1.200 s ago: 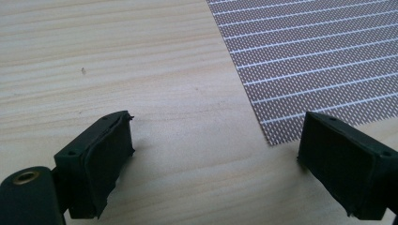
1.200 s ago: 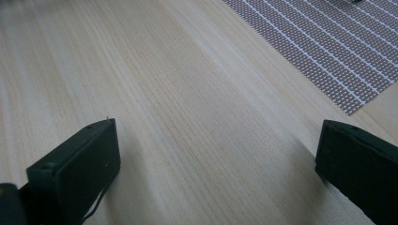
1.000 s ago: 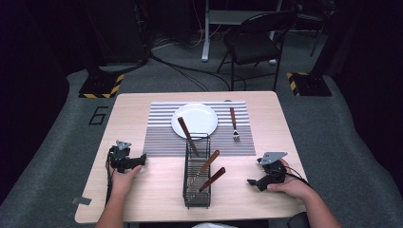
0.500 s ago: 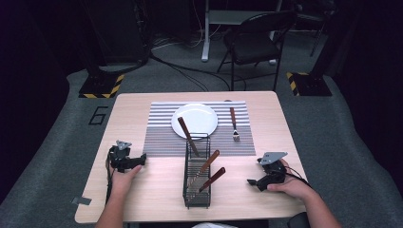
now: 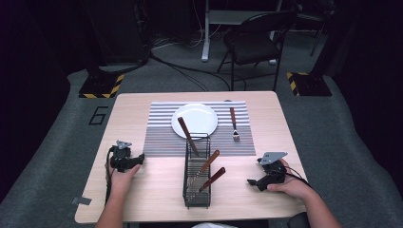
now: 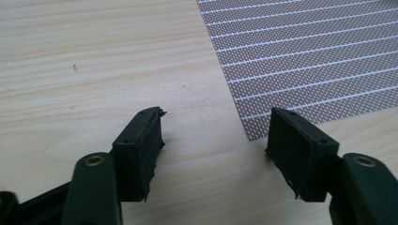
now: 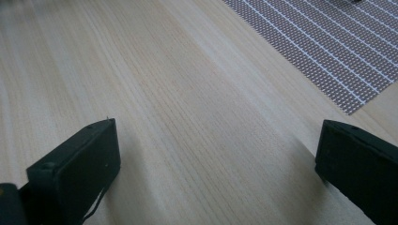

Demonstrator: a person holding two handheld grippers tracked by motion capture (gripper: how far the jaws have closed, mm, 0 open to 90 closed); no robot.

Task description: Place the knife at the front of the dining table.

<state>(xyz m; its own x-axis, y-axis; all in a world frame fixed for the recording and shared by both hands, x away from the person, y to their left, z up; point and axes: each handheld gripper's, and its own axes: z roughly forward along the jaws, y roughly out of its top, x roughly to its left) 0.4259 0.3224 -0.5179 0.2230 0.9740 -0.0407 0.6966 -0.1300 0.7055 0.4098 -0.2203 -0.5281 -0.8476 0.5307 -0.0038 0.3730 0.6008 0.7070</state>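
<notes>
From the high view, the left claw (image 5: 138, 158) and right claw (image 5: 252, 181) rest on the surface (image 5: 157, 190), either side of the wire basket (image 5: 196, 183) of cutlery. In the left gripper view, its jaws have just been closing, empty, half apart beside the striped mat (image 6: 305, 51). In the right gripper view, the jaws gape wide, empty.

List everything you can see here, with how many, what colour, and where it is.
table: 1, light wood, centre
placemat: 1, grey striped, far middle of table
plate: 1, white, on placemat
fork: 1, brown handle, right of plate
wire caddy: 1, black, near middle
utensils: 3, brown handles, in caddy
chair: 1, black, beyond table
left gripper: 1, black, jaws apart, nothing between, just been closing
right gripper: 1, black, jaws wide, empty
</notes>
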